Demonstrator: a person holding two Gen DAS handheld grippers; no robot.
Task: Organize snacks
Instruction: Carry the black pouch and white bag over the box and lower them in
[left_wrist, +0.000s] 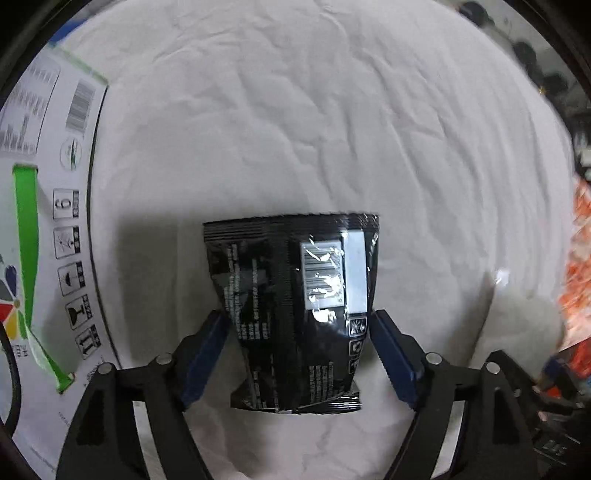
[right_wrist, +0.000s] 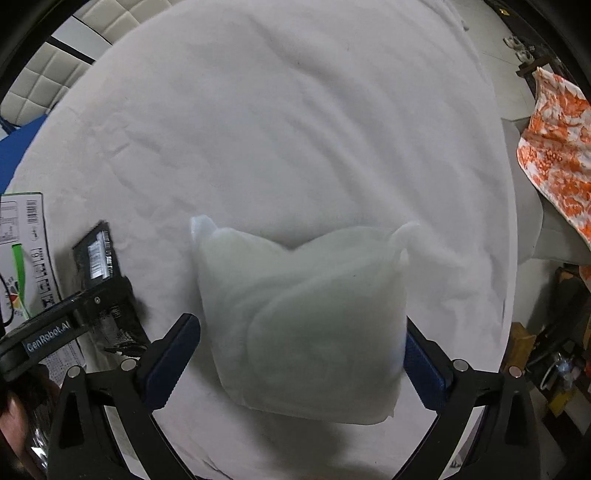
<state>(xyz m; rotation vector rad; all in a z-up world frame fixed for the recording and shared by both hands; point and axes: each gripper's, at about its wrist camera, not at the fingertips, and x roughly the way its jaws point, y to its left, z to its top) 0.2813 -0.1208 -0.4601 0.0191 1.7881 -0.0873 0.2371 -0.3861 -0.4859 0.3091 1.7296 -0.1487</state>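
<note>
A black snack packet (left_wrist: 295, 310) with a white barcode label hangs above the white sheet (left_wrist: 295, 129), and my left gripper (left_wrist: 297, 332) is shut on its lower half, blue pads against both sides. In the right wrist view a translucent white plastic bag (right_wrist: 306, 325) sits between the fingers of my right gripper (right_wrist: 301, 339); the right pad touches it, the left pad stands a little apart. The same black packet (right_wrist: 98, 258) and the left gripper (right_wrist: 55, 332) appear at that view's left edge.
A white cardboard box (left_wrist: 48, 229) with green stripes and handling symbols stands at the left, also seen as the box (right_wrist: 22, 251). An orange floral cloth (right_wrist: 554, 147) hangs at the right beyond the bed. A blue item (right_wrist: 18, 147) lies at far left.
</note>
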